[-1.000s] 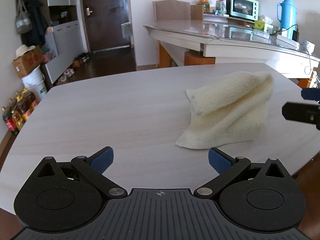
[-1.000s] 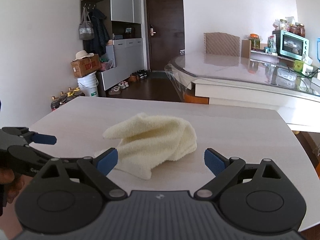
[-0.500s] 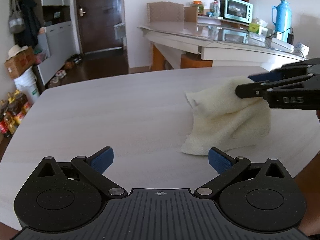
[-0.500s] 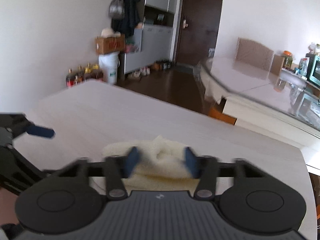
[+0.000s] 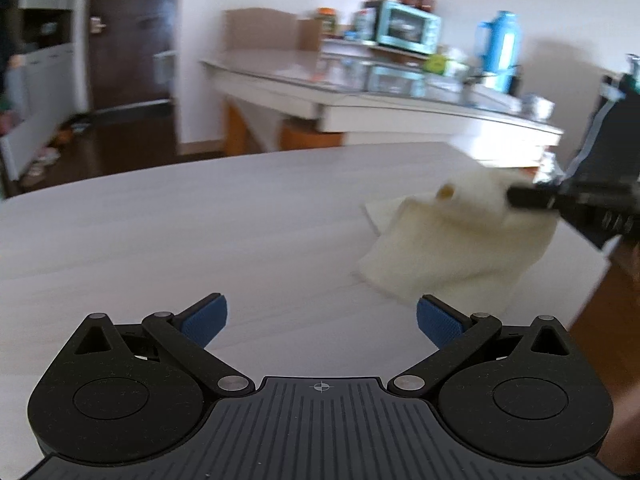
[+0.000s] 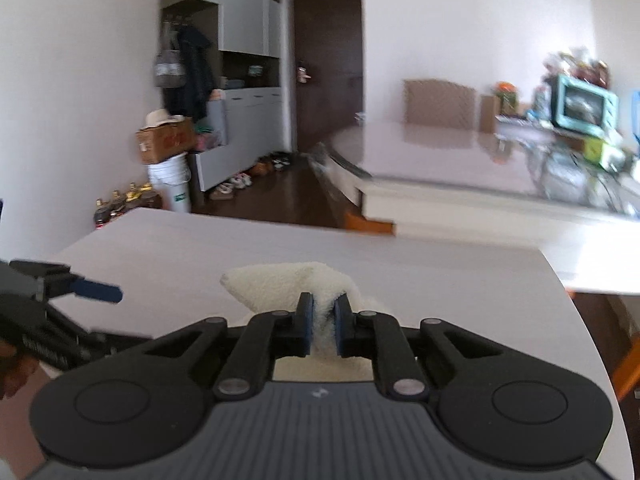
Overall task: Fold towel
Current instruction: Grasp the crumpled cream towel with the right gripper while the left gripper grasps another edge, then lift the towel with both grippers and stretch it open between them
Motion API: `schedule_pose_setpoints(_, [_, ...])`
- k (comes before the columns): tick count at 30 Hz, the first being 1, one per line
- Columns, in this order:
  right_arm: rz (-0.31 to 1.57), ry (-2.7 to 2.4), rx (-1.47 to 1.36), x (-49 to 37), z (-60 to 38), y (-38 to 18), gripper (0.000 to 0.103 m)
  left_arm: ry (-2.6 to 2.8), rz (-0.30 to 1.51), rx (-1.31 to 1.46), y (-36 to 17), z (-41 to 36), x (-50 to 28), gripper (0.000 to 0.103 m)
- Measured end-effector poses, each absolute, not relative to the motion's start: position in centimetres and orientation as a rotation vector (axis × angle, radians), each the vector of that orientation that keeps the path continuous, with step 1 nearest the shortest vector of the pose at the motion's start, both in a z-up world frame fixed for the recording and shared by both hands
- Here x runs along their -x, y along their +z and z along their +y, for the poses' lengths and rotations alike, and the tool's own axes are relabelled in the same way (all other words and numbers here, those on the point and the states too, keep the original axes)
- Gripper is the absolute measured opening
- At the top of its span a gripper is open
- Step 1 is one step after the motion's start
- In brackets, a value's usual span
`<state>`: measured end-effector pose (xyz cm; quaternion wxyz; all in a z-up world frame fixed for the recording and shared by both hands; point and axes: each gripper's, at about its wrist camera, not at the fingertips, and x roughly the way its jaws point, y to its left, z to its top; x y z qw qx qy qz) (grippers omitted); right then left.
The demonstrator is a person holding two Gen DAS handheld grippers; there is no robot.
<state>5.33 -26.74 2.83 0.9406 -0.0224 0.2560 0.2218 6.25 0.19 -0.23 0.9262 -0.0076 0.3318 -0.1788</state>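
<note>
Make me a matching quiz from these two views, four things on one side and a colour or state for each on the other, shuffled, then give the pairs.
1. right gripper
2. left gripper
3. towel
4. toaster oven

A. turquoise
B. cream, partly lifted off the table
C. fingers spread wide, holding nothing
D. fingers pinched on cloth

Pairs: 1-D, 2-C, 3-B, 4-A

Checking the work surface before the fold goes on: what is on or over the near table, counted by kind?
Towel: 1, cream, partly lifted
Grippers: 2, the right gripper shut on the towel, the left gripper open over the table
Total: 3
</note>
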Motion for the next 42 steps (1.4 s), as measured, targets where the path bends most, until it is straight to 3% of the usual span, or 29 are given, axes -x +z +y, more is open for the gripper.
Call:
schedule_pose_setpoints(17, [0.642, 0.408, -0.024, -4.1, -32.2, -0.5, 0.014, -0.849, 0.660, -0.263, -1.3, -7.9, -11.5, 0.101])
schedule_pose_setpoints(18, [0.643, 0.406, -0.025, -4.2, -32.3, -0.6, 0.014, -0.873, 0.669, -0.270, -1.6, -8.4, -11.8, 0.098])
schedule_pose_setpoints(19, [0.646, 0.402, -0.026, -4.3, -32.4, -0.8, 0.014, -0.892, 0.679, -0.276, -1.8, -8.9, -12.0, 0.080])
schedule_pose_setpoints(20, [0.651, 0.396, -0.027, -4.5, -32.5, -1.1, 0.014, -0.905, 0.687, -0.281, -2.0, -9.2, -12.2, 0.052])
schedule_pose_setpoints(23, [0.652, 0.400, -0.031, -4.9, -32.5, -1.4, 0.014, -0.919, 0.684, -0.305, -2.2, -9.6, -12.0, 0.038])
schedule_pose_setpoints(33, [0.649, 0.561, -0.033, -8.9, -27.1, -2.3, 0.014, -0.780, 0.678, -0.310, -0.9, -5.5, -10.8, 0.039])
schedule_pose_setpoints(36, [0.639, 0.614, -0.006, -10.2, -24.1, -2.4, 0.014, -0.692, 0.679, -0.335, -0.2, -3.6, -11.0, 0.034])
schedule_pose_setpoints(40, [0.620, 0.628, 0.011, -10.8, -22.9, -1.3, 0.028, -0.655, 0.664, -0.335, 0.6, -2.5, -10.8, 0.027])
schedule_pose_setpoints(42, [0.599, 0.603, -0.004, -10.4, -23.6, -0.4, 0.029, -0.664, 0.640, -0.352, 0.9, -2.9, -10.3, 0.026])
